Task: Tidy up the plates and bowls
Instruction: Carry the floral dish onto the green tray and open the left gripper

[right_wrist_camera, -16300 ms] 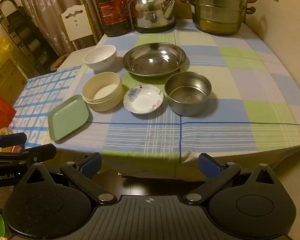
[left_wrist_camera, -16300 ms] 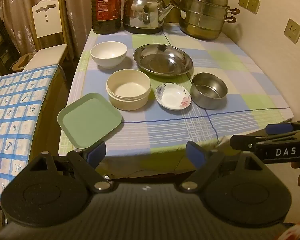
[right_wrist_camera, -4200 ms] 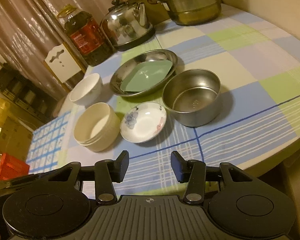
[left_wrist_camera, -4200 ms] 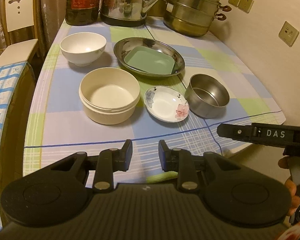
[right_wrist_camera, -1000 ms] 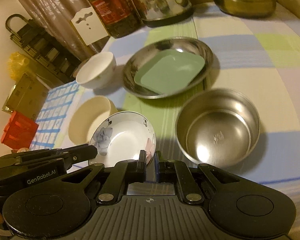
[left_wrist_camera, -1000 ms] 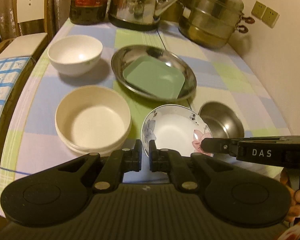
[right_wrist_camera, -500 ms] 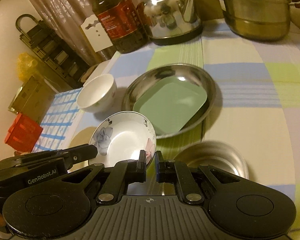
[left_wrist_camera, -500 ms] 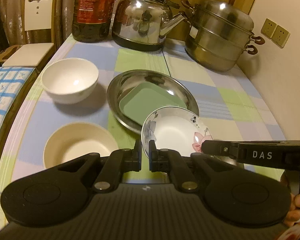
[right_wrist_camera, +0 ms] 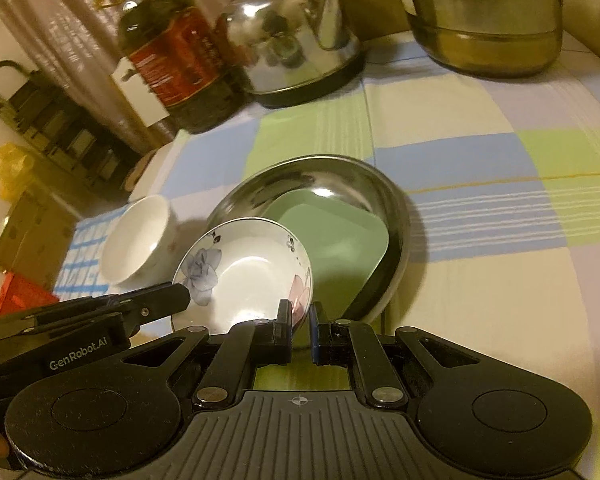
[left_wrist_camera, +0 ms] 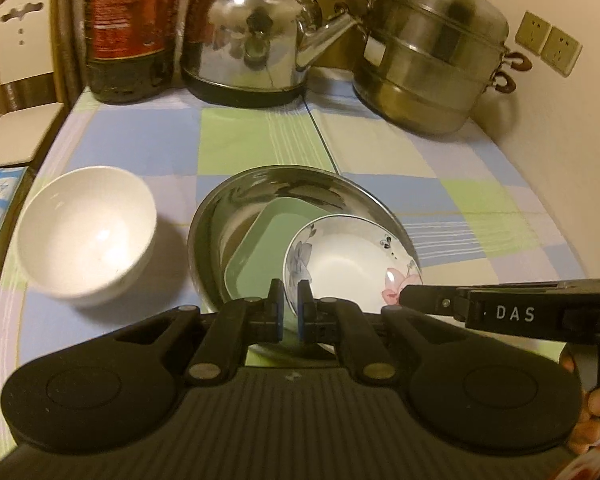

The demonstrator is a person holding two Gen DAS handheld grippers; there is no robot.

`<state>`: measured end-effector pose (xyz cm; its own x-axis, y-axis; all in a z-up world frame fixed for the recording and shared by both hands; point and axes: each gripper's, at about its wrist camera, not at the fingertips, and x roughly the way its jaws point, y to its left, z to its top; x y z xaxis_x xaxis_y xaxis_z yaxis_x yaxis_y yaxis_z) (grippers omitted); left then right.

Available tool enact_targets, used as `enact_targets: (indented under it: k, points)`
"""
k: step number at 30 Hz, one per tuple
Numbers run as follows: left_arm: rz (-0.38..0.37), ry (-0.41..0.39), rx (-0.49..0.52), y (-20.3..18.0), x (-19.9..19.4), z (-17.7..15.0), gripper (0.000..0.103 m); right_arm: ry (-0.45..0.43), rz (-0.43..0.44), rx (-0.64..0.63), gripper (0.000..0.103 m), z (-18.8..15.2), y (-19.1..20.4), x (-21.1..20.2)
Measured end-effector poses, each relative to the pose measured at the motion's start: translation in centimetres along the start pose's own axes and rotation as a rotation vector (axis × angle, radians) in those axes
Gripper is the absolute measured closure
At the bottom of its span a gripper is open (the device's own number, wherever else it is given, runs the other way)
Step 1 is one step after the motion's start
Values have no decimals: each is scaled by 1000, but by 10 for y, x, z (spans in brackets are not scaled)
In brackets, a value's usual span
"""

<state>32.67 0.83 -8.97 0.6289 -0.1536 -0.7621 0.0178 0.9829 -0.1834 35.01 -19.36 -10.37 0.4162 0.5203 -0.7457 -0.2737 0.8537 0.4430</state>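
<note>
The bench point(left_wrist_camera: 148, 140), under its checked cloth, carried a steamer pot point(left_wrist_camera: 428, 64) far right, a kettle point(left_wrist_camera: 252, 40) and an oil bottle point(left_wrist_camera: 128, 28) far left. Mid-bench sat the steel plate point(left_wrist_camera: 300, 184) with the green square plate point(left_wrist_camera: 268, 248) lying inside it. Left of that stood the white bowl point(left_wrist_camera: 88, 232). And there was the flowered dish point(left_wrist_camera: 348, 260), up off the cloth above the steel plate's near edge, carried two-handed! The left hand-held gripper point(left_wrist_camera: 290, 304) pinched its near-left rim, the right hand-held gripper point(right_wrist_camera: 300, 316) pinched its near-right rim, both clamped tight.
</note>
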Motion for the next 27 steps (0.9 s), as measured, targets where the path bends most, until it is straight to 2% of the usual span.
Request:
enact_targets:
  k: [13, 27]
  points:
    - [-39, 121, 51, 16, 62, 22, 98, 38, -89, 85, 94, 20, -13, 50]
    - [-40, 174, 75, 18, 84, 26, 97, 60, -141, 83, 94, 27, -16, 69]
